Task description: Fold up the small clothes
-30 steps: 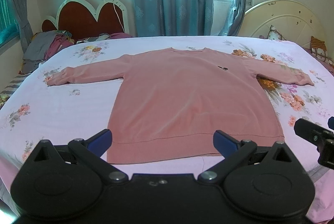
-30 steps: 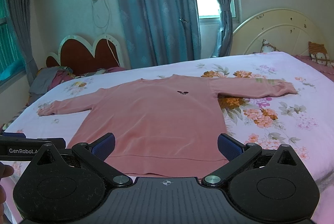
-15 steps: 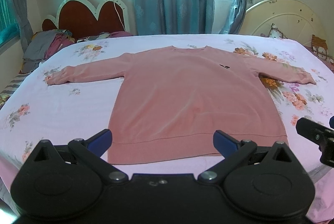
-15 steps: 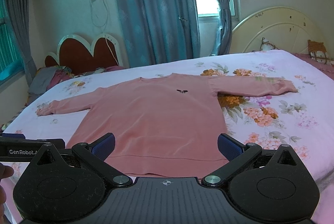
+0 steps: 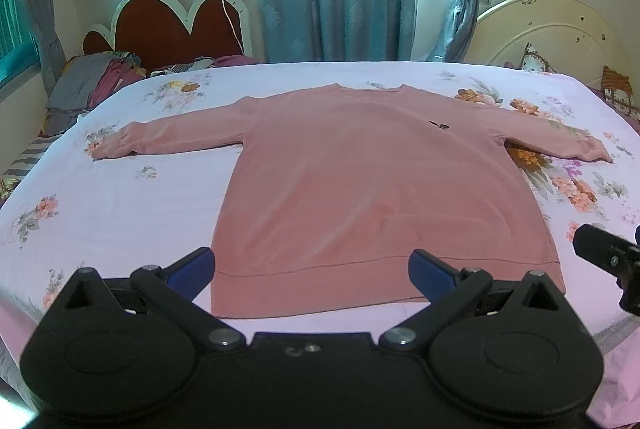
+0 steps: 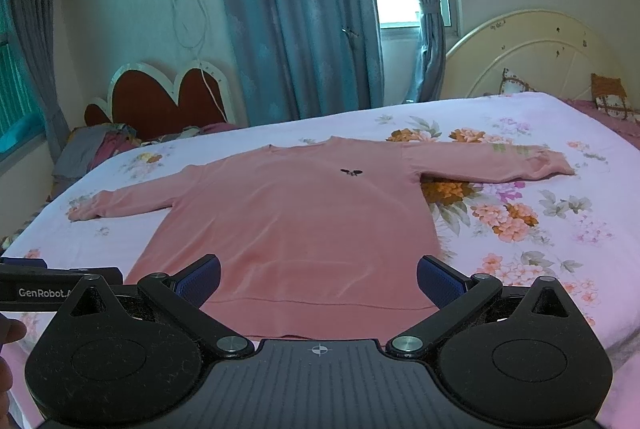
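Left black two-finger gripper with blue pads point(image 5: 311, 267) and right black two-finger gripper with blue pads point(image 6: 319, 275) both level, aimed along the bed just short of the hem, jaws spread wide, gripping nothing. Pink long-sleeved sweatshirt point(image 5: 372, 185) flat on white floral bedsheet point(image 5: 120, 213), sleeves out sideways, hem nearest. Versus 1 s ago: sweatshirt unmoved, views nearly identical, both grippers barely shifted.

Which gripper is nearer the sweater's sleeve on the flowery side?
Right. The right gripper is by the hem nearer that sleeve; the left gripper is farther over.
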